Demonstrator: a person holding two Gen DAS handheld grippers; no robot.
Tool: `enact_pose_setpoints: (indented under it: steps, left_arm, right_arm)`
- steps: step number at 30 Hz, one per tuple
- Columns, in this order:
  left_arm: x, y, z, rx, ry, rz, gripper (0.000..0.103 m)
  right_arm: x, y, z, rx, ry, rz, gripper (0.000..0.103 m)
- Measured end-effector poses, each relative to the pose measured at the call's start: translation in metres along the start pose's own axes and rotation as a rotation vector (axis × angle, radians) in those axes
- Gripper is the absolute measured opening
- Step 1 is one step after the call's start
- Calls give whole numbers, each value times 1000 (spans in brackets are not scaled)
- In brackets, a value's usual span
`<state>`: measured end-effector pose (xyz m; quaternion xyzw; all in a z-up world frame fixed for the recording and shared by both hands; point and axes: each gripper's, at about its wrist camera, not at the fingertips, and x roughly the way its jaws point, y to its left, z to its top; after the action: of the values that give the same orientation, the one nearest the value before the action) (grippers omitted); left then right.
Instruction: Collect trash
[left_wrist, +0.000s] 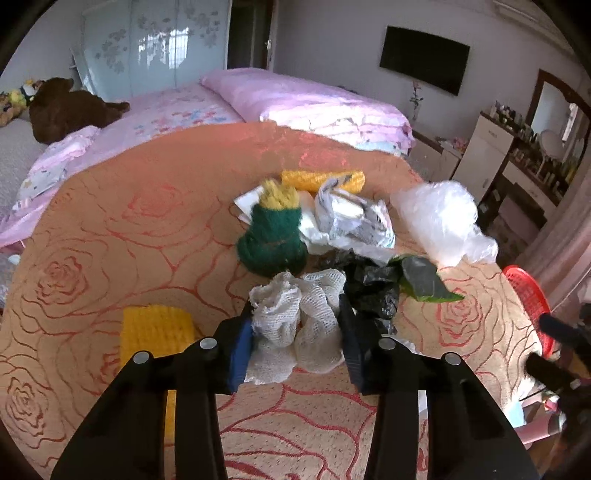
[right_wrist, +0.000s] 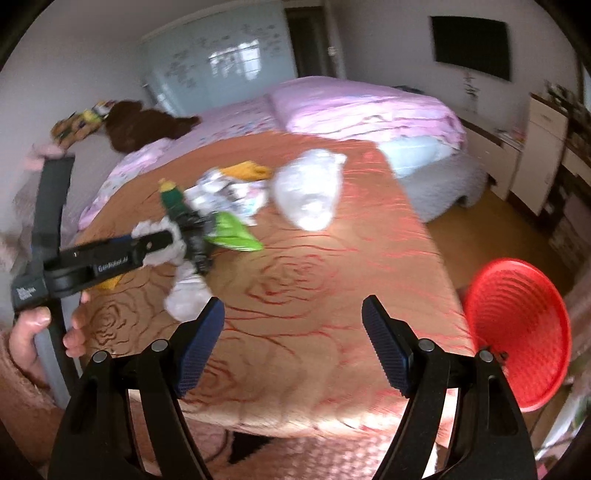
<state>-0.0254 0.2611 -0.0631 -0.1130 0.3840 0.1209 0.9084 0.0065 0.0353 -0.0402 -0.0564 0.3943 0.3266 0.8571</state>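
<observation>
A pile of trash lies on an orange rose-patterned table. My left gripper is shut on a white mesh cloth; in the right wrist view it holds the cloth hanging over the table. Beside it lie a black plastic bag, a green leaf, a green and yellow knitted piece, crumpled paper and a clear plastic bag. My right gripper is open and empty above the table's near edge. A red basket is at its right.
Yellow sponges lie at the table's left and behind the pile. A pink bed with a brown plush toy stands behind the table. A dresser with bottles is at the right.
</observation>
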Motion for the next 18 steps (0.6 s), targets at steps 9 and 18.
enact_pose_setpoints:
  steps: [9,18]
  left_arm:
    - [-34,13,13,-38,-87,33,40]
    - [-34,17,15,-48,-86,28,40]
  right_arm:
    - [37,55,11,-146,27,76,74]
    - [64,81,8,-212,86,84,48]
